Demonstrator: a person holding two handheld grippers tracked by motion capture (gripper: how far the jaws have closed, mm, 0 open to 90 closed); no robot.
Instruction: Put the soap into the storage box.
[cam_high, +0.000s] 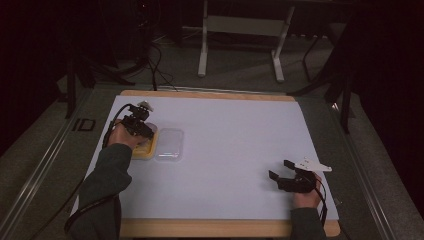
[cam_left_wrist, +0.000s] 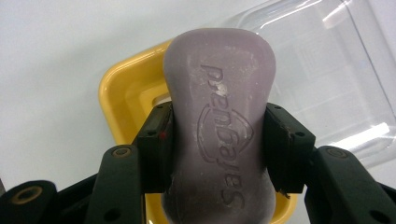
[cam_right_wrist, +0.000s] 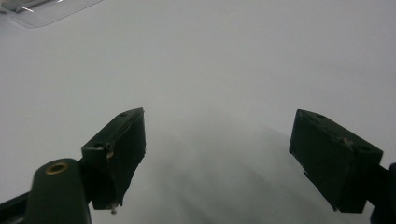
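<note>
A mauve bar of soap (cam_left_wrist: 219, 121) with embossed lettering is clamped between the two jaws of my left gripper (cam_left_wrist: 217, 144), just above a yellow soap dish (cam_left_wrist: 123, 98). In the high view that gripper (cam_high: 142, 131) is over the yellow dish (cam_high: 145, 151) at the table's left. Beside the dish lies a clear plastic lid (cam_high: 169, 143), whose curved edge (cam_left_wrist: 327, 70) reaches past the soap. My right gripper (cam_high: 281, 170) rests near the front right of the table, open, with nothing between its jaws (cam_right_wrist: 219, 154).
A white mat (cam_high: 225, 150) covers the wooden table (cam_high: 210, 229). A corner of the clear lid (cam_right_wrist: 42, 11) shows far off in the right gripper view. Table legs and cables stand on the dark floor behind.
</note>
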